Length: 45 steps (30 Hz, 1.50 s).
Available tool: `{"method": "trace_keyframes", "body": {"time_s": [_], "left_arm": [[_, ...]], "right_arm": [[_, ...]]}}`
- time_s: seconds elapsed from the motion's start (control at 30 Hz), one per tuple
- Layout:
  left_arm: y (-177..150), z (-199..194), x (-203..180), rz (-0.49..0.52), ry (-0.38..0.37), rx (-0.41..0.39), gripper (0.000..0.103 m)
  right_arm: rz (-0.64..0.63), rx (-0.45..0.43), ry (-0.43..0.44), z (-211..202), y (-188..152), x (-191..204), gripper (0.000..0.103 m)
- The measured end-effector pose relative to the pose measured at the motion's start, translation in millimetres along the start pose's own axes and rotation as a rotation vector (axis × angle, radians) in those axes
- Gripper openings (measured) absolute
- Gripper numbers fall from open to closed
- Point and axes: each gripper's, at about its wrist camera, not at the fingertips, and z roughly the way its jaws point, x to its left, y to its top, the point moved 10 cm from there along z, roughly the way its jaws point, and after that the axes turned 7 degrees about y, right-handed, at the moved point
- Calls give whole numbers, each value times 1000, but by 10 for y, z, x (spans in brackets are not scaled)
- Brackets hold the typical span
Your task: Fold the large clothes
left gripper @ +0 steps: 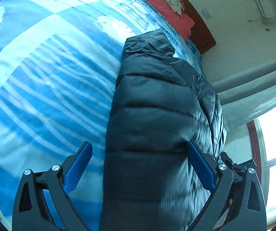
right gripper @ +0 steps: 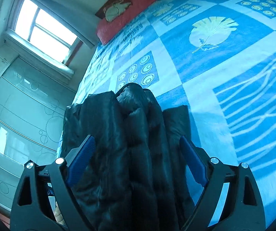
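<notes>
Left tongs: left gripper [left gripper: 138, 160], black frame with blue pads, stands released, its jaws spread wide; the near end of the dark quilted puffer jacket [left gripper: 157, 115] lies in the gap, and neither pad visibly presses on it.
Right tongs: right gripper [right gripper: 137, 161] is likewise released, blue pads set wide on either side of the jacket's crumpled, glossy folds [right gripper: 126, 154]; contact cannot be told from this view.
Garment: the jacket lies lengthwise in a long narrow bundle on the blue and white patterned bedspread [left gripper: 41, 77], close along the side of the bed that faces the window [right gripper: 45, 30].
Beyond: a red pillow [right gripper: 122, 19] sits at the head of the bed, well apart from the jacket.
Risk, grip: the padding is thick and the shell looks slick, so jaws that close on the top layer alone would likely pinch a ridge of fabric and let the rest slide out on the lift.
Risk, shape: the right-hand view shows loose stacked folds; uneven pulls from the two sides could spill them open.
Risk, edge: with the bundle so near the bed's side, a drag that way could tip it off.
</notes>
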Motion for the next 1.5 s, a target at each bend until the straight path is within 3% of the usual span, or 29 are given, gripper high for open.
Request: {"method": "trace_keyframes", "body": {"time_s": [0.03, 0.07, 0.1, 0.3, 0.7, 1.03, 1.33, 1.5], "left_arm": [[24, 41, -25, 5, 2, 0, 97], [44, 81, -40, 12, 8, 3, 97], [47, 109, -63, 21, 10, 9, 97], [-1, 404, -200, 58, 50, 48, 98], [32, 629, -273, 139, 148, -3, 99], [21, 642, -295, 131, 120, 7, 99], [39, 501, -221, 93, 58, 28, 99], [48, 216, -165, 103, 83, -33, 97]], "right_arm": [[-1, 3, -6, 42, 12, -17, 86], [-2, 7, -20, 72, 10, -50, 70], [4, 21, -35, 120, 0, -103, 61], [79, 8, -40, 189, -58, -363, 52], [136, -43, 47, 255, -152, -608, 52], [165, -42, 92, 147, -142, -614, 56], [179, -72, 81, -43, -122, -583, 72], [130, -85, 7, -326, -200, -509, 74]]}}
